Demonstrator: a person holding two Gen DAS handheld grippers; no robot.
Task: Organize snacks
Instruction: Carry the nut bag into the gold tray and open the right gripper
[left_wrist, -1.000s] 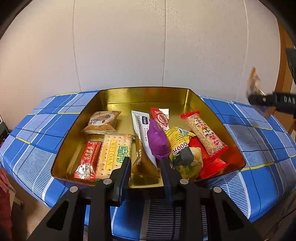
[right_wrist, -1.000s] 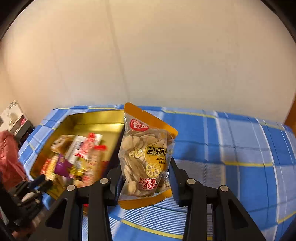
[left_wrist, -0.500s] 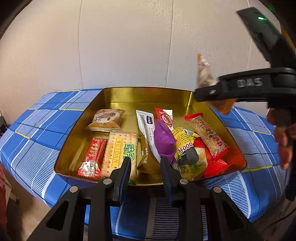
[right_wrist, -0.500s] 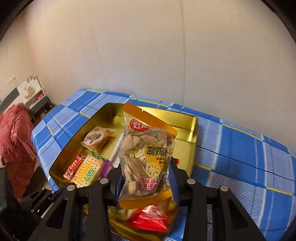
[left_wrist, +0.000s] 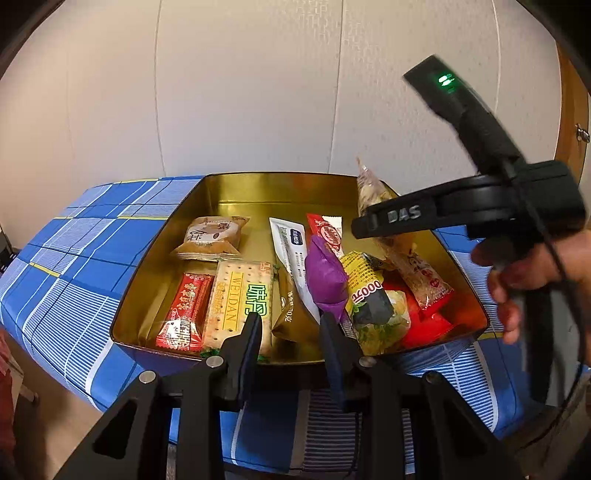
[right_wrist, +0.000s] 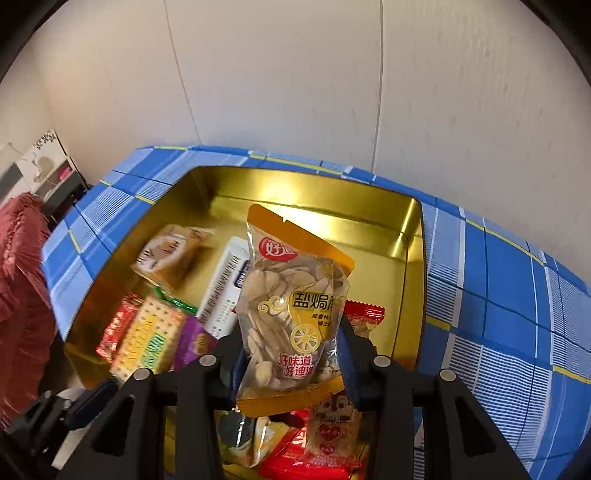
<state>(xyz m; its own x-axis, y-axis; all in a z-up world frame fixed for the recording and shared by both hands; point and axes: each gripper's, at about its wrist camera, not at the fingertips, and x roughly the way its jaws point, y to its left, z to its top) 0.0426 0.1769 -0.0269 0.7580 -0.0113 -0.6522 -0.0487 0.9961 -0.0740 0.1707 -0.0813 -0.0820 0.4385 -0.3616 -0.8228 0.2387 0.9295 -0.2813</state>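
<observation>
The right gripper is clamped on a clear bag of sliced chips with a gold border. It holds the bag upright by its lower part, above the right half of the gold tin tray. In the left wrist view the same bag shows at about two o'clock over the tray, and a person's hand holds the handle of that gripper.

The left gripper is at the near rim of the tray, at six o'clock. Its fingers stand a little apart and there is nothing between them.

The tray sits on a table with a blue checked cloth. Inside the tray, at ten o'clock, lies a beige pastry pack. At seven o'clock a red snack bar lies just beside a WEIDAN cracker pack. Near the middle a white sachet lies touching a purple wrapper. A red and white sachet is just behind the purple one. To the right is a yellow and dark packet, with red packets at four o'clock. A clear pack with red ends lies under the held bag.
</observation>
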